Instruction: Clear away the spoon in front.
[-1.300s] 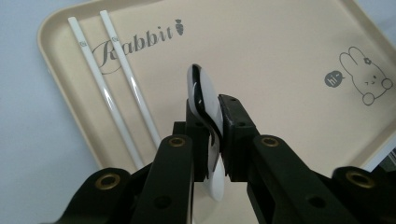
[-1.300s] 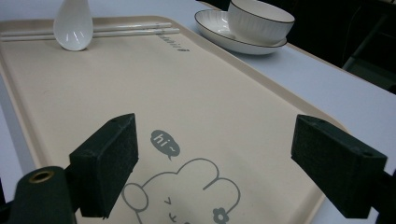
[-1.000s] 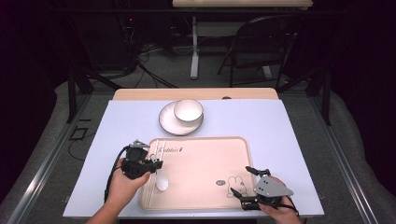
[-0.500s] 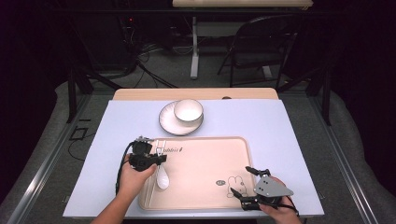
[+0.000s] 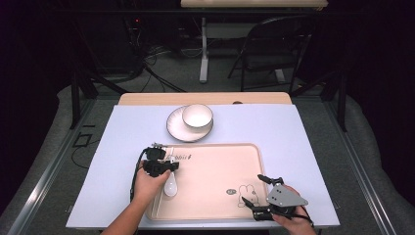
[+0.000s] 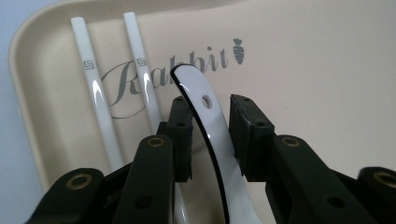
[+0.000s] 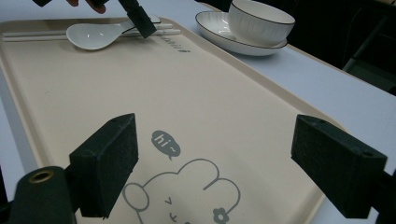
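The spoon (image 6: 212, 140) lies at the tray's (image 5: 220, 169) 9 o'clock side, its handle between the left tool's (image 6: 210, 135) just-opening jaws, pointing 12 o'clock beside the chopsticks (image 6: 93, 88); right tool (image 7: 229, 163) rests wide, empty.

Both grippers are matte black: the left gripper (image 6: 210, 135) has blocky pads with small screw holes, brass-ringed pivots at 7 o'clock and a trailing black cable; the right gripper (image 5: 260, 196) carries a grey three-cornered plate.

Spoon (image 6: 212, 140) bowl — cut off behind the left hand-held gripper (image 6: 210, 135).
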A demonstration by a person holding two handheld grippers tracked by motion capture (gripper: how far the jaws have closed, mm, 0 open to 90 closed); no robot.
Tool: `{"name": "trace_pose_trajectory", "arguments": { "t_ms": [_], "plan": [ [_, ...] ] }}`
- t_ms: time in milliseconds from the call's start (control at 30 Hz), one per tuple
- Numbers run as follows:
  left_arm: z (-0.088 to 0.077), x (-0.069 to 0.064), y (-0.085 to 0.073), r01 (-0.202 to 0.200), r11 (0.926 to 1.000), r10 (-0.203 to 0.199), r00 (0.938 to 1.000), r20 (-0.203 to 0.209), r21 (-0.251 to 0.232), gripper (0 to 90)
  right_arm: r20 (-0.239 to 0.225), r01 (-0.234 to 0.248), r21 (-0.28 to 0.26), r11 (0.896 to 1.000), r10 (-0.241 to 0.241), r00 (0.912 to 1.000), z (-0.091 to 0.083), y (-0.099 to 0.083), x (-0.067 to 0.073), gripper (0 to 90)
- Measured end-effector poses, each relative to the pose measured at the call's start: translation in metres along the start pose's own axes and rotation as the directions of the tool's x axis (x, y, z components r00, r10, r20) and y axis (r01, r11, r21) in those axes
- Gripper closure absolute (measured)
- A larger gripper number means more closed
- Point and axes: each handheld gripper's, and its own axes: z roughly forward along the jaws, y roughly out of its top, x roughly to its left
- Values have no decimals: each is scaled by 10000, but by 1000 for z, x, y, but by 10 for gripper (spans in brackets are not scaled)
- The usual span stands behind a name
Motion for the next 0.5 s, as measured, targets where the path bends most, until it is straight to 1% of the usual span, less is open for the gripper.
{"name": "trace_pose_trajectory", "arguments": {
  "t_ms": [167, 200, 300, 467, 500],
  "plan": [
    [2, 2, -1, -31, 10000, 30, 10000, -86, -49, 658, -1, 1, 3, 10000, -1, 10000, 0, 0, 0, 142],
    [2, 3, -1, -25, 10000, 24, 9999, -111, -71, 638, -4, 11, 25, 10000, -11, 10000, 0, 0, 0, 141],
    [1, 4, -2, -38, 9999, 35, 9997, -262, -116, 615, -2, 11, 2, 10000, -11, 10000, 0, 0, 0, 141],
    [0, 5, -2, 6, 9998, -11, 9996, -279, -176, 560, -6, 7, 1, 10000, -7, 10000, 0, 0, 0, 141],
    [-1, 5, -2, -45, 9997, 39, 9996, -277, -234, 553, -6, 10, 3, 10000, -10, 10000, 0, 0, 0, 141]
  ]
}}
